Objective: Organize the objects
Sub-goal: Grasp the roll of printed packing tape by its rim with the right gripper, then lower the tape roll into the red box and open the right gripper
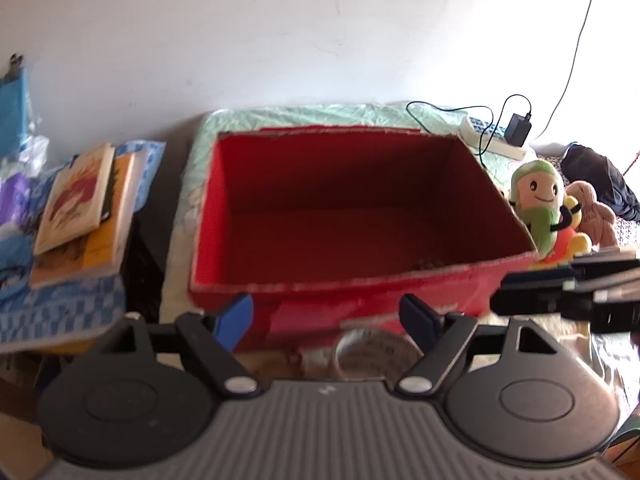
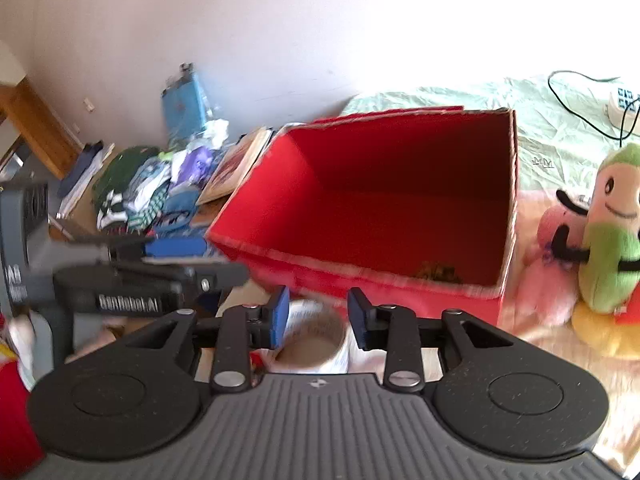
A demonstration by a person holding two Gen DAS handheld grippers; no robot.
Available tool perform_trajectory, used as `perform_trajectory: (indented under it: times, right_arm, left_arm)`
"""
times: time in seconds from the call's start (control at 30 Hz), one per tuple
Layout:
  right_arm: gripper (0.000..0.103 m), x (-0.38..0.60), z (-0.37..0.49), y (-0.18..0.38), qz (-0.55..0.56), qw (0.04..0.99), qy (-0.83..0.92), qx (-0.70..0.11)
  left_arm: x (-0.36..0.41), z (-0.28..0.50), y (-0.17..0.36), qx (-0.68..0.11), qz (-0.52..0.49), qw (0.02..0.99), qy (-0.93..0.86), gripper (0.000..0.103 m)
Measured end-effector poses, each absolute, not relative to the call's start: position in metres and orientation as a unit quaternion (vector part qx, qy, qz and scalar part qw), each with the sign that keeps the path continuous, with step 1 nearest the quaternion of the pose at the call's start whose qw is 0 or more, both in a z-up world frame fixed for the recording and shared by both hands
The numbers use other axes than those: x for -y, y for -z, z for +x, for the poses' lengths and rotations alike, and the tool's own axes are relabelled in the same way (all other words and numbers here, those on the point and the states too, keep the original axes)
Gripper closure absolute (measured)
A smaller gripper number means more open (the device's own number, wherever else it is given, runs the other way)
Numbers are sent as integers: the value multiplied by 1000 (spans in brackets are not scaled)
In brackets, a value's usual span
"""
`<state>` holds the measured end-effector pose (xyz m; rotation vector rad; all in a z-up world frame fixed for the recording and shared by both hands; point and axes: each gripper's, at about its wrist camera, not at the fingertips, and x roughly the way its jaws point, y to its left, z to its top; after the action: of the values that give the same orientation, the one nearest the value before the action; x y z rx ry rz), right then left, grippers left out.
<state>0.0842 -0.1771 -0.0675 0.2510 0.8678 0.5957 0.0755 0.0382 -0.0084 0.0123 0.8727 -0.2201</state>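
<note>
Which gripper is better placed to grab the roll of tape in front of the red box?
Right, probably. The tape roll sits directly between the right gripper's open jaws, while the left gripper has it off-centre, toward one finger.

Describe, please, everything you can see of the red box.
The red box is an open rectangular carton without lid, red inside and outside, its cut rim pale and rough like cardboard. It stands upright on the light green bedcover. It is almost empty; only something small and dark lies at its near wall. A green plush toy stands beside it.
</note>
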Motion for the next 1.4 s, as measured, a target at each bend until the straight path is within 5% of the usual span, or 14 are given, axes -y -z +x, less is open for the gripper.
perform_trajectory:
  times: [0.17, 0.33, 0.6, 0.8, 1.0, 1.4]
  right_arm:
    - [67, 165, 86, 94, 128, 842, -277, -445]
    - [67, 156, 102, 108, 147, 836, -242, -469]
    - [68, 149, 115, 139, 183, 813, -213, -510]
    - [85, 152, 115, 161, 227, 788, -207, -534]
    - [88, 163, 101, 143, 235, 794, -218, -516]
    - [87, 197, 68, 56, 227, 832, -271, -428]
  left_arm:
    - [-36, 63, 20, -455, -4, 886, 92, 23]
    - [-32, 70, 40, -494, -30, 865, 81, 39]
    - [-27, 81, 72, -538, -57, 838, 73, 50]
    - [-26, 84, 80, -548, -75, 829, 76, 66]
    - [-19, 71, 67, -536, -53, 838, 89, 82]
    - [-7, 32, -31, -423, -21, 892, 157, 83]
